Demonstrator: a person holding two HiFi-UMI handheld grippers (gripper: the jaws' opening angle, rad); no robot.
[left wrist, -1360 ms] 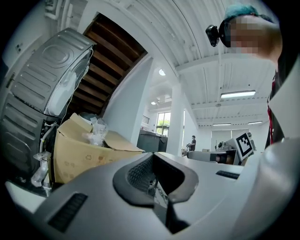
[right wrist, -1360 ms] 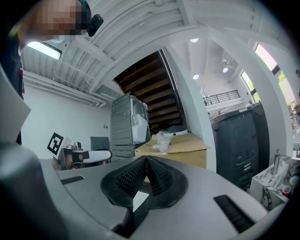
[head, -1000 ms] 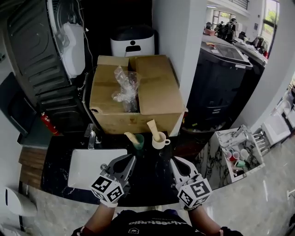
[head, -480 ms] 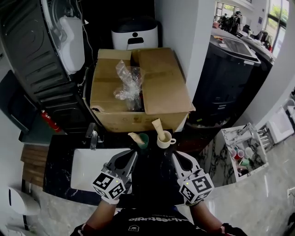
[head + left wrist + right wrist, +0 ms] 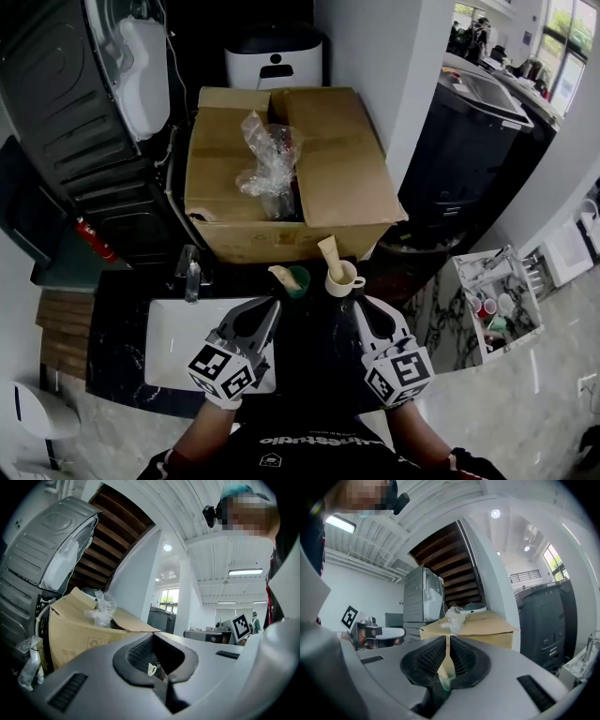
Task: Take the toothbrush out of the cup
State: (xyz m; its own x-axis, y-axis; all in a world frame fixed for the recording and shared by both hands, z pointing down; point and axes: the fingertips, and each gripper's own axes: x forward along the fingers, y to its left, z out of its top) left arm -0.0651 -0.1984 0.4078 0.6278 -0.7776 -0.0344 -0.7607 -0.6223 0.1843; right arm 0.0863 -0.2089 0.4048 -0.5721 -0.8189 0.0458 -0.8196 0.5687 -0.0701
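On the dark counter (image 5: 309,347) stand a green cup (image 5: 299,280) and a white mug (image 5: 343,279), side by side in front of a cardboard box. A cream toothbrush (image 5: 281,275) leans left out of the green cup, and another cream one (image 5: 330,252) stands in the mug. My left gripper (image 5: 274,306) is shut and empty, just short of the green cup. My right gripper (image 5: 360,303) is shut and empty, just short of the mug. Past the left gripper (image 5: 153,634) jaws the mug (image 5: 152,669) shows. Past the right gripper (image 5: 448,637) jaws the green cup (image 5: 444,680) and its toothbrush (image 5: 446,663) show.
An open cardboard box (image 5: 328,178) holding crumpled clear plastic (image 5: 270,159) stands right behind the cups. A white sink basin (image 5: 178,342) with a tap (image 5: 190,273) lies to the left. A washing machine (image 5: 75,112) stands at far left, a black cabinet (image 5: 469,150) at right.
Both grippers have moved forward a little toward the cups, staying shut. The cups and toothbrushes have not moved.
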